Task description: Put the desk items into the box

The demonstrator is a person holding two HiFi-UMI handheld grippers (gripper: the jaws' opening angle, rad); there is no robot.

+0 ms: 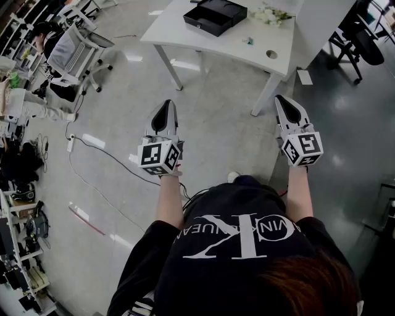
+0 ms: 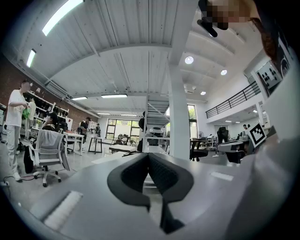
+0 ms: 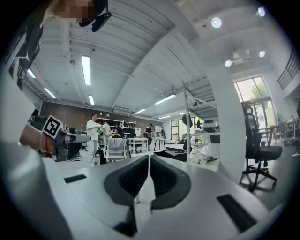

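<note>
We hold both grippers out over the floor (image 1: 216, 123), short of the white bench (image 1: 203, 38). The left gripper (image 1: 165, 106) has its jaws pressed together with nothing between them, and the right gripper (image 1: 282, 103) is the same, closed and empty. The black box (image 1: 215, 15) sits on the bench well ahead of both pairs of jaws, roughly between the lines they point along. Just right of it lie white flowers (image 1: 271, 15), and a small item (image 1: 247, 41) rests nearer the bench's front edge. On our black shirt (image 1: 234, 247) we read a large white "CK"; the smaller lettering across it is only partly legible.
</note>
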